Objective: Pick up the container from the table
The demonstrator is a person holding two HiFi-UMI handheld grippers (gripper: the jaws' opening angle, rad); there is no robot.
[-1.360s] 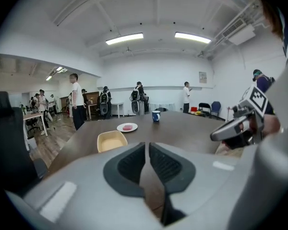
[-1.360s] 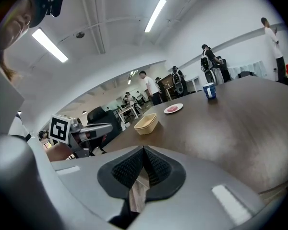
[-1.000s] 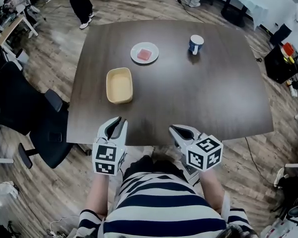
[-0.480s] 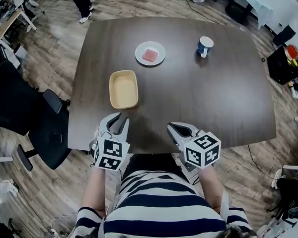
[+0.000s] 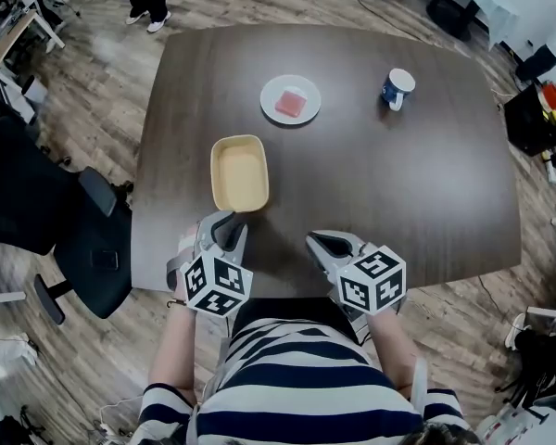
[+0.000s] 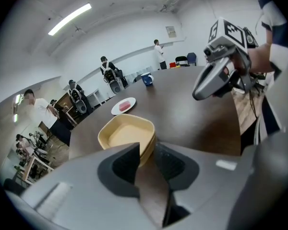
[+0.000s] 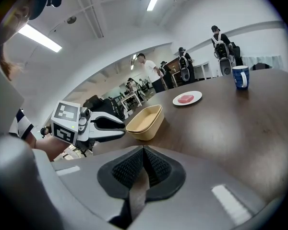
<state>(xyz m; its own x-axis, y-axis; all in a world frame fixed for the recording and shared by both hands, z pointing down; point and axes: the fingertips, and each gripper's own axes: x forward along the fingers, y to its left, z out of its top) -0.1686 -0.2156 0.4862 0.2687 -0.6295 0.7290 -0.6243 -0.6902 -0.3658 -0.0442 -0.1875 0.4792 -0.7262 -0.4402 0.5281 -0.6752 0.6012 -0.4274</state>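
the shallow tan rectangular container sits on the dark wooden surface just ahead of the spread left claw, while the right claw hovers nearby, pressed together on nothing.

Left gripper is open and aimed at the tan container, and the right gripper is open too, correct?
No: the right gripper is shut, as the right gripper view shows. The left gripper is open and aimed at the tan container.

No legible text, no numbers — none
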